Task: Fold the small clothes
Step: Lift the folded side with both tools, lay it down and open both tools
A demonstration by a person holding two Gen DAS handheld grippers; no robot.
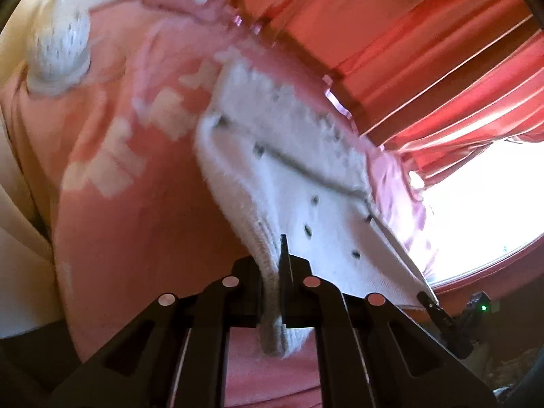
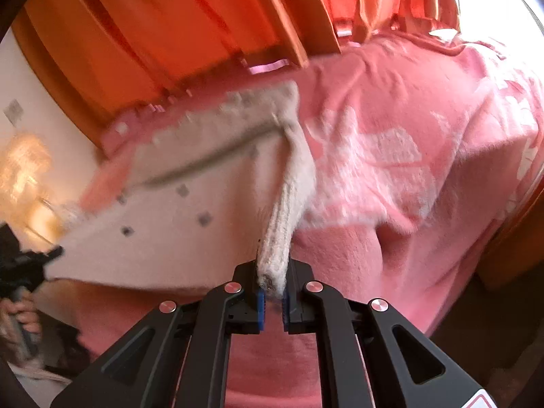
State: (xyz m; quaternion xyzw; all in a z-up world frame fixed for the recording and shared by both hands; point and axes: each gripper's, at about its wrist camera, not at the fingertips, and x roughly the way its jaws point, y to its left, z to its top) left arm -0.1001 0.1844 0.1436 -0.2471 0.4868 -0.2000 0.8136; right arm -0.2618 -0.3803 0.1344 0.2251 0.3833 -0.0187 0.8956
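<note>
A small white knitted garment [image 1: 292,170] with little dark specks hangs stretched between my two grippers above a pink patterned blanket [image 1: 129,224]. My left gripper [image 1: 276,272] is shut on one ribbed corner of it, the cloth bunched between the black fingers. In the right wrist view the same garment [image 2: 176,210] spreads to the left, and my right gripper [image 2: 273,284] is shut on its other ribbed corner. The left gripper [image 2: 30,265] shows at that view's left edge, held by a hand [image 2: 20,319]. The right gripper's tip [image 1: 438,316] shows at the garment's lower right edge in the left wrist view.
A second white speckled piece [image 1: 61,44] lies bunched on the blanket at the far left. Red-orange curtains [image 2: 176,27] hang behind the bed. A bright window [image 1: 482,204] glares at the right. The blanket [image 2: 408,170] covers the bed to the right.
</note>
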